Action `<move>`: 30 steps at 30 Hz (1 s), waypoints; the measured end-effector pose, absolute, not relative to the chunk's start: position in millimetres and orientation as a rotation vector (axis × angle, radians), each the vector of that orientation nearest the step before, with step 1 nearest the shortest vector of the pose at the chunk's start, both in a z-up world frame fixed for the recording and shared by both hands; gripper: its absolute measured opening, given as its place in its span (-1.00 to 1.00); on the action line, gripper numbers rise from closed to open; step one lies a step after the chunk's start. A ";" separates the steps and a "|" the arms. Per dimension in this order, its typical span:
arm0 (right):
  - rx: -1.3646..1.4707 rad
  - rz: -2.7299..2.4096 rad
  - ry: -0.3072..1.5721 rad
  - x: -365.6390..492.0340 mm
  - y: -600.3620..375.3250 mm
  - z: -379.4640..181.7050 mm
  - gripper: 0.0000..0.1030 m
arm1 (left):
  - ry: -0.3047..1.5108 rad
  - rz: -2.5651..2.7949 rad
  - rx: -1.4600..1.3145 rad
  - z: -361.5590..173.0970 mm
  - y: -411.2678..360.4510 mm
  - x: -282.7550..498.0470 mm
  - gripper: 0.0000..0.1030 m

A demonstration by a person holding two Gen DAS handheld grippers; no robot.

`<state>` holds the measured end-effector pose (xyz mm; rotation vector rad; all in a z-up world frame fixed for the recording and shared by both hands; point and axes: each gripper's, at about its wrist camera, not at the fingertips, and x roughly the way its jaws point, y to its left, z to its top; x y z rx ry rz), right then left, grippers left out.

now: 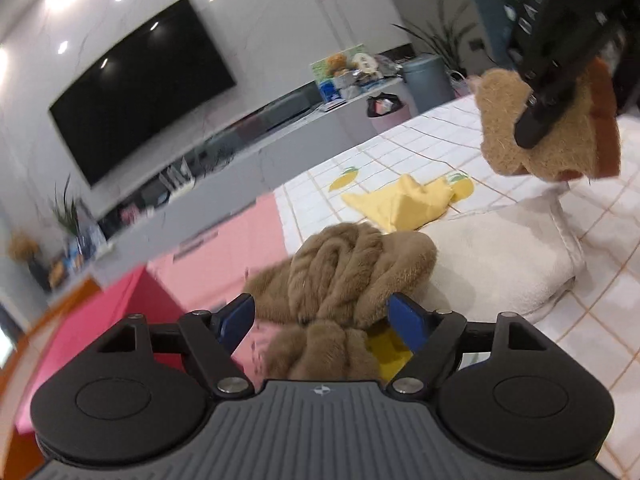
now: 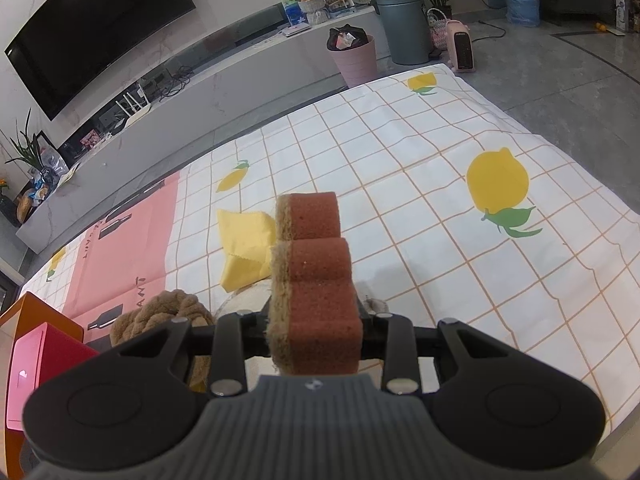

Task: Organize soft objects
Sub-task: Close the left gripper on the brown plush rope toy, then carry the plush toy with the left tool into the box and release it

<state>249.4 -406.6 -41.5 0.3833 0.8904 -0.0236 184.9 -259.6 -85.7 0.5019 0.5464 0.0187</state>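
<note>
A brown furry knotted plush (image 1: 344, 272) lies at the tablecloth's near edge, against a white cushion (image 1: 500, 264). My left gripper (image 1: 322, 312) stands open around the plush, with its blue fingers (image 1: 240, 314) on either side of the knot. My right gripper (image 2: 316, 320) is shut on a wavy reddish sponge (image 2: 316, 264) with a tan scouring side, held on edge above the cloth. The left wrist view shows that sponge (image 1: 504, 128) in the air at the upper right, with the right gripper (image 1: 536, 124) clamped on it. A crumpled yellow cloth (image 1: 404, 204) lies beyond the plush.
A checked tablecloth (image 2: 400, 160) with lemon prints and a pink panel covers the table. A red box (image 2: 28, 380) stands at the near left corner. Beyond the far edge are a pink bin (image 2: 354, 56), a grey bin (image 2: 402, 28) and a TV bench.
</note>
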 end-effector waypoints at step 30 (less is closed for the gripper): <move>0.464 0.017 0.872 234.3 -420.2 -38.5 -0.37 | 0.744 -0.032 0.020 -61.7 -210.0 203.8 0.09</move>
